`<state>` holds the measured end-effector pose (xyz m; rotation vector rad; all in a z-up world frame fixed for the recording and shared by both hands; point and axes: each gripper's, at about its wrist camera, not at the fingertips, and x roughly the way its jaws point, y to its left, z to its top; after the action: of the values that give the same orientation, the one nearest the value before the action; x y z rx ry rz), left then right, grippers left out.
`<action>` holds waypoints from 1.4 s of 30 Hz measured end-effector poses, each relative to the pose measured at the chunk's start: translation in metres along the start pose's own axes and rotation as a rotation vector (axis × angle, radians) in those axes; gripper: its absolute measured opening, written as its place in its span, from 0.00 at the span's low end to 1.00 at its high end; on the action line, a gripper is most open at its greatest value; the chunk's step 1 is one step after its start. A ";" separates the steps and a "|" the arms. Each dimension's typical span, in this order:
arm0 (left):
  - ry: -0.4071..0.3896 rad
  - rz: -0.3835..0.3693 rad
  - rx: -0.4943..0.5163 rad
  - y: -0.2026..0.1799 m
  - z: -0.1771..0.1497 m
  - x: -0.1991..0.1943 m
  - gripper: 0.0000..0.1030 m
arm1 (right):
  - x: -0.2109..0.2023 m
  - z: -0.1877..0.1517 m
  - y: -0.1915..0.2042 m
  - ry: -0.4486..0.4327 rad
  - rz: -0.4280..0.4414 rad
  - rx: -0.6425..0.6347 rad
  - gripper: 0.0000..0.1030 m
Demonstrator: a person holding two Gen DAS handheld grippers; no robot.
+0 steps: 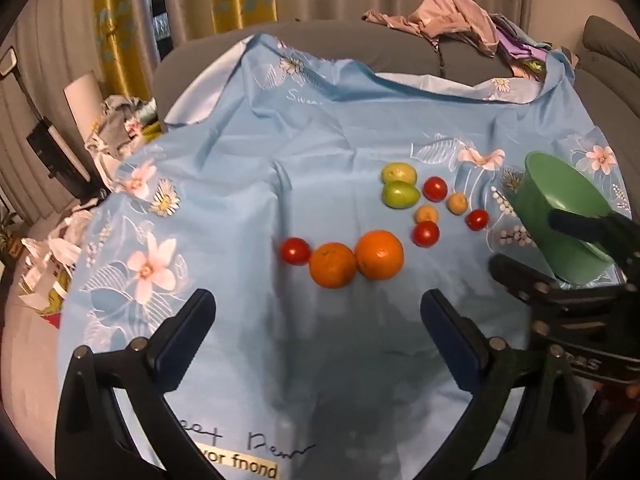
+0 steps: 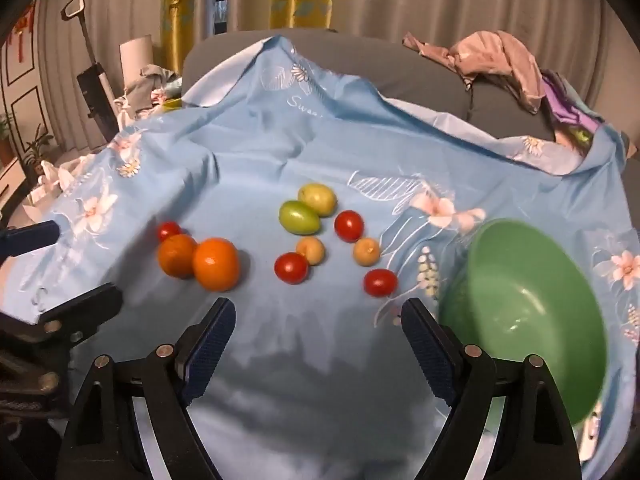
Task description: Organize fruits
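Fruits lie loose on the blue cloth (image 2: 256, 152) beside the green bowl (image 2: 532, 312); oranges (image 2: 216, 264) are firm, tomatoes (image 2: 291, 267) soft and easily bruised. Both tongs, left (image 1: 318, 312) and right (image 2: 318, 320), are held wide and empty; each fruit is best gripped gently across its middle.

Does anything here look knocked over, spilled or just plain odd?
Yes: the green plastic bowl stands tipped up on its side at the right, its empty opening facing the camera rather than upward. The fruit, such as the two round oranges, lies loose on the wrinkled light-blue flowered cloth. Nothing looks damaged.
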<state>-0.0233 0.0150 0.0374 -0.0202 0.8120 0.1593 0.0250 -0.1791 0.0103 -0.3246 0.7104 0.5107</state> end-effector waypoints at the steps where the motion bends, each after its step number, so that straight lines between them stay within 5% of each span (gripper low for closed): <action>1: -0.005 0.002 0.001 0.000 0.001 -0.002 1.00 | -0.005 0.000 0.001 0.008 0.016 0.005 0.84; 16: -0.051 -0.004 0.009 -0.003 0.004 -0.027 1.00 | -0.053 0.001 -0.008 -0.025 0.024 0.028 0.84; 42: -0.047 -0.020 0.035 -0.008 0.002 -0.031 1.00 | -0.057 -0.001 -0.014 -0.031 0.041 0.047 0.84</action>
<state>-0.0417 0.0027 0.0608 0.0085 0.7676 0.1258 -0.0052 -0.2104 0.0504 -0.2581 0.6986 0.5357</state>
